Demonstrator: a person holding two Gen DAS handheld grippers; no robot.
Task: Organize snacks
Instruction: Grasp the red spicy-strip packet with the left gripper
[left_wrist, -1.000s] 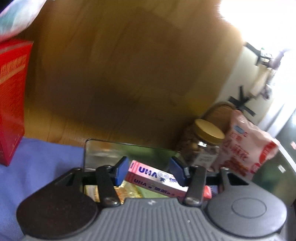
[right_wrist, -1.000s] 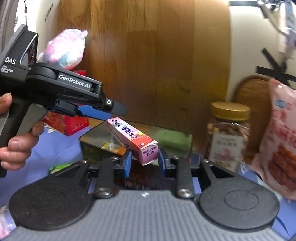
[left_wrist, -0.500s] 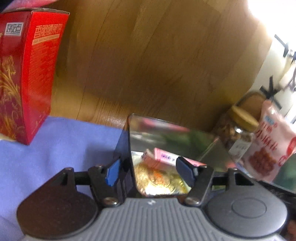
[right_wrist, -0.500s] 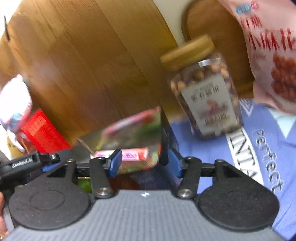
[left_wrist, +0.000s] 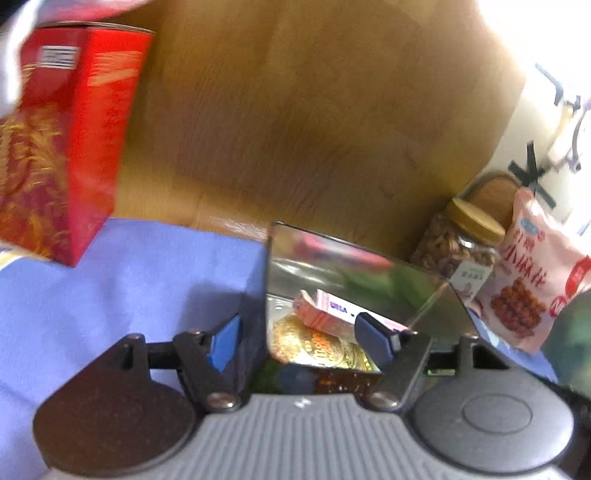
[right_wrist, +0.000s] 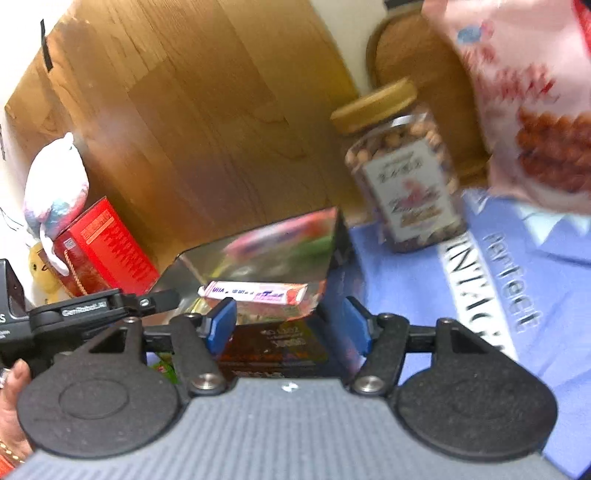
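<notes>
Now both tools empty, jaws apart: left tool (left_wrist: 299, 345), right tool (right_wrist: 286, 325). Pink snack box (right_wrist: 255, 292) lies inside metal tin (left_wrist: 436, 295). Next: back out cleanly, avoid tin rim, fetch another snack.

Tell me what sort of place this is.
Probably a home, at a snack corner on a table: a blue cloth against a wood panel, a nut jar, a snack bag, a red box and a plush toy.
</notes>
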